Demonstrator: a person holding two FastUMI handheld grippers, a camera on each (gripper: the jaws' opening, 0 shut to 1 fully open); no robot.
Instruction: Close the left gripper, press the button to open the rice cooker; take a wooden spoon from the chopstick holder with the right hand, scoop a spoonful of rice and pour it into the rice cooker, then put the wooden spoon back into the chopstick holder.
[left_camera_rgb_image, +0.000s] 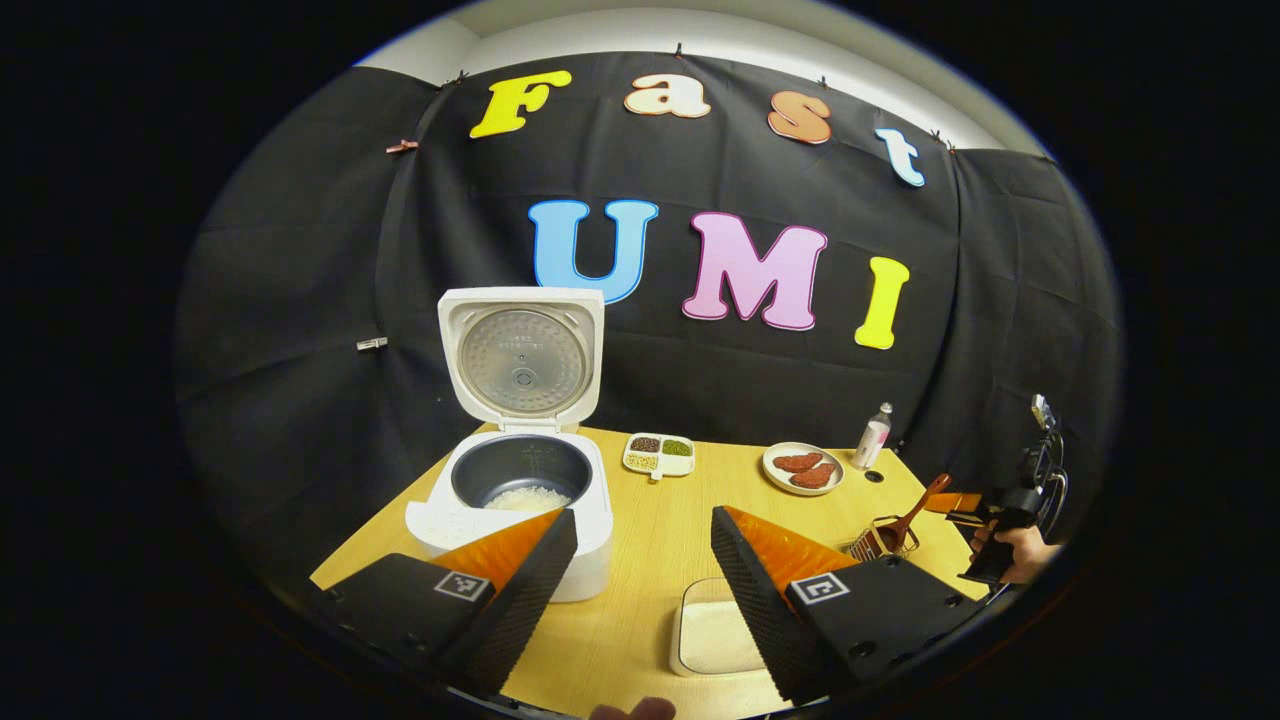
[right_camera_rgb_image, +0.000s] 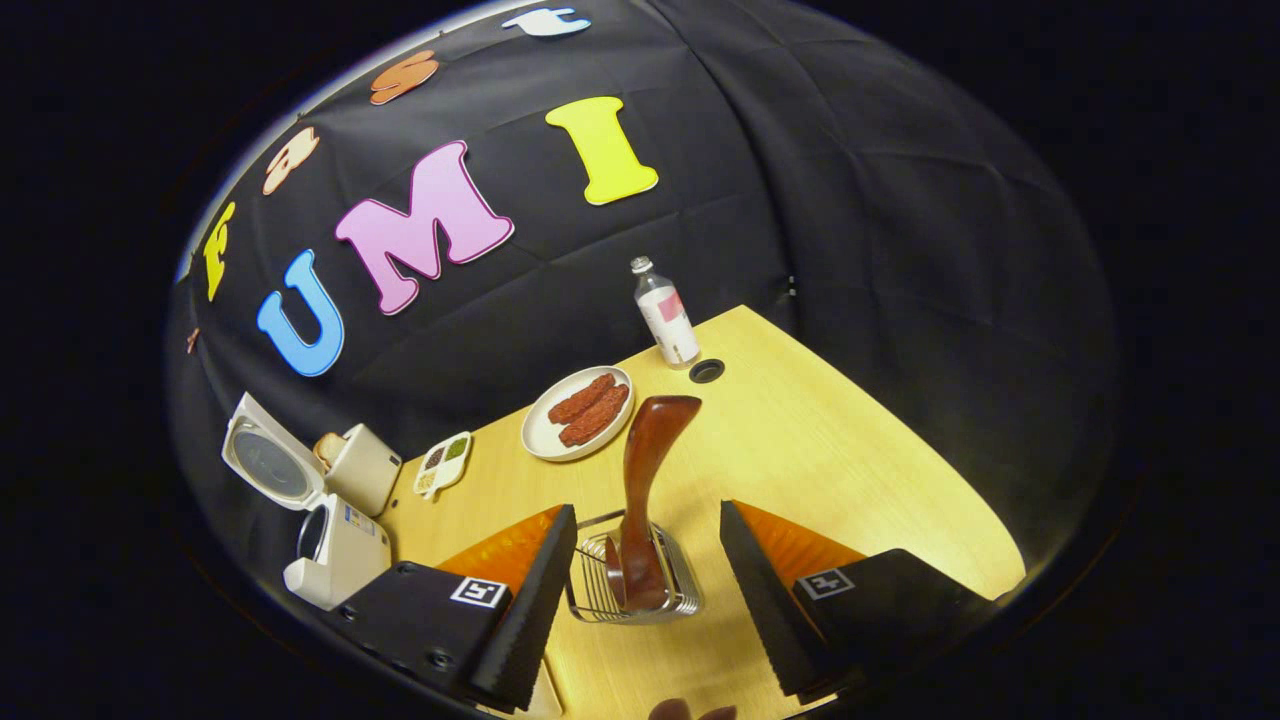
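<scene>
The white rice cooker (left_camera_rgb_image: 520, 500) stands open on the left of the wooden table, lid (left_camera_rgb_image: 522, 355) upright, with white rice in its dark pot (left_camera_rgb_image: 527, 497). My left gripper (left_camera_rgb_image: 640, 580) is open just in front of it, over a shallow tray of rice (left_camera_rgb_image: 715, 635). The wooden spoon (right_camera_rgb_image: 645, 470) stands upright in the wire chopstick holder (right_camera_rgb_image: 600, 590). My right gripper (right_camera_rgb_image: 645, 600) is open, one finger on each side of the holder, touching neither it nor the spoon. In the left gripper view the spoon (left_camera_rgb_image: 915, 510), holder (left_camera_rgb_image: 875, 542) and hand-held right gripper (left_camera_rgb_image: 1000, 520) sit at the right.
A plate of reddish meat pieces (left_camera_rgb_image: 803, 467), a small bottle (left_camera_rgb_image: 873, 436) and a divided dish of grains (left_camera_rgb_image: 659, 453) line the back of the table (left_camera_rgb_image: 640, 520). In the right gripper view the plate (right_camera_rgb_image: 580, 412) and bottle (right_camera_rgb_image: 668, 315) lie beyond the holder.
</scene>
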